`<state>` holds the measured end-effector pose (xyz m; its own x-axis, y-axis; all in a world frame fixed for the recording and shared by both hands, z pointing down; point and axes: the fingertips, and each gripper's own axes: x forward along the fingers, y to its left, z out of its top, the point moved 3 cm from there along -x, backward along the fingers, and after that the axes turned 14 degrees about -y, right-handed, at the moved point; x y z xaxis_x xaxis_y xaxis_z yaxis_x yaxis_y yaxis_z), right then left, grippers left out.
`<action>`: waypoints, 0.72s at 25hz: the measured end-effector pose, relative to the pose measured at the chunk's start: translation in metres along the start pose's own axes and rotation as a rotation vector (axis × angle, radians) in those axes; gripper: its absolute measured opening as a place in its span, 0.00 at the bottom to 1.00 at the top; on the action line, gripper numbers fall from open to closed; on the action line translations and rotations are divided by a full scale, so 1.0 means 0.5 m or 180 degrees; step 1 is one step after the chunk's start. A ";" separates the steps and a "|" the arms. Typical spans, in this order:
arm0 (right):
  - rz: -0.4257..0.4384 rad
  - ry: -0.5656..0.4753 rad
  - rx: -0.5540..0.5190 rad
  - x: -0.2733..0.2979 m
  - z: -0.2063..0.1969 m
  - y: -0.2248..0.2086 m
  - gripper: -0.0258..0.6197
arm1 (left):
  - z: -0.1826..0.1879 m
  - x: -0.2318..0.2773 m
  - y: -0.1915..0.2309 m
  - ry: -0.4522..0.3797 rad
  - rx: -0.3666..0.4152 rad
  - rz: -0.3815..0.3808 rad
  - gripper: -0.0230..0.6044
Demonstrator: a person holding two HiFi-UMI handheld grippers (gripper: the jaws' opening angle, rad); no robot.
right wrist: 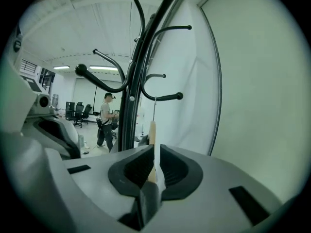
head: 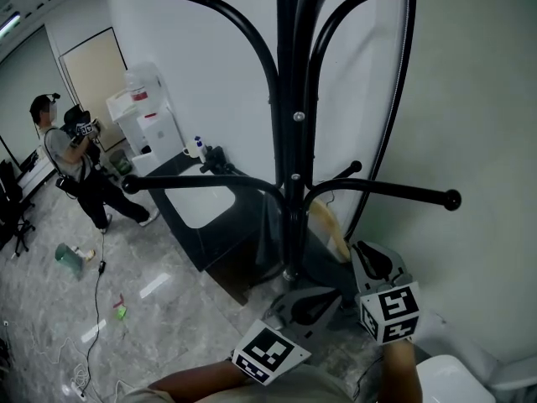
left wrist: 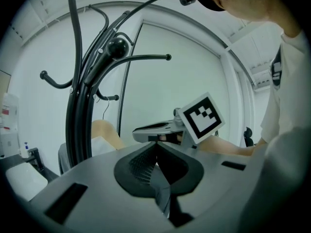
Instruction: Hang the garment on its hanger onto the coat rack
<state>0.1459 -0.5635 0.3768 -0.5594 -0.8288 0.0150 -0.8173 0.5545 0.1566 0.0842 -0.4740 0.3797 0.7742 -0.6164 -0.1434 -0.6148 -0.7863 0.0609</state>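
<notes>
Closest to the head camera were the two marker cubes, each showing only a black-and-white square pattern with no letters or numbers on it. Ahead of them the left gripper (head: 323, 302) pointed toward the foot of the black coat rack (head: 289, 141); its own view showed the fingers pressed together tip to tip with nothing between them. Just to its right, the right gripper (head: 365, 254) was closed on the end of the wooden hanger (right wrist: 151, 130) — seen edge-on in that gripper's view, the wood ran straight down into the narrow slot between the two dark pads. From the top of the hanger a thin wire hook (right wrist: 154, 108) rose to a low peg (right wrist: 167, 97) of the rack and appeared to sit over it, though the wide-angle view left that contact hard to confirm. The grey garment (head: 268, 229) hung from the hanger close against the rack's pole, low down near its base. Further back — across a pale floor — a person (head: 75, 162) stood beside a white water dispenser (head: 147, 116), which carried a red label (head: 138, 95) too small to read.
</notes>
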 end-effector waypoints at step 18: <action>-0.0432 -0.0195 0.0650 -0.190 0.003 0.202 0.06 | -0.001 -0.175 -0.072 0.0013 -0.0138 -0.0390 0.04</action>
<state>0.1162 -0.4288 0.3896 -0.4450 -0.8940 -0.0534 -0.8929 0.4474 -0.0498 0.0386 -0.3916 0.3906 0.8438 -0.5157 -0.1484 -0.5085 -0.8568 0.0859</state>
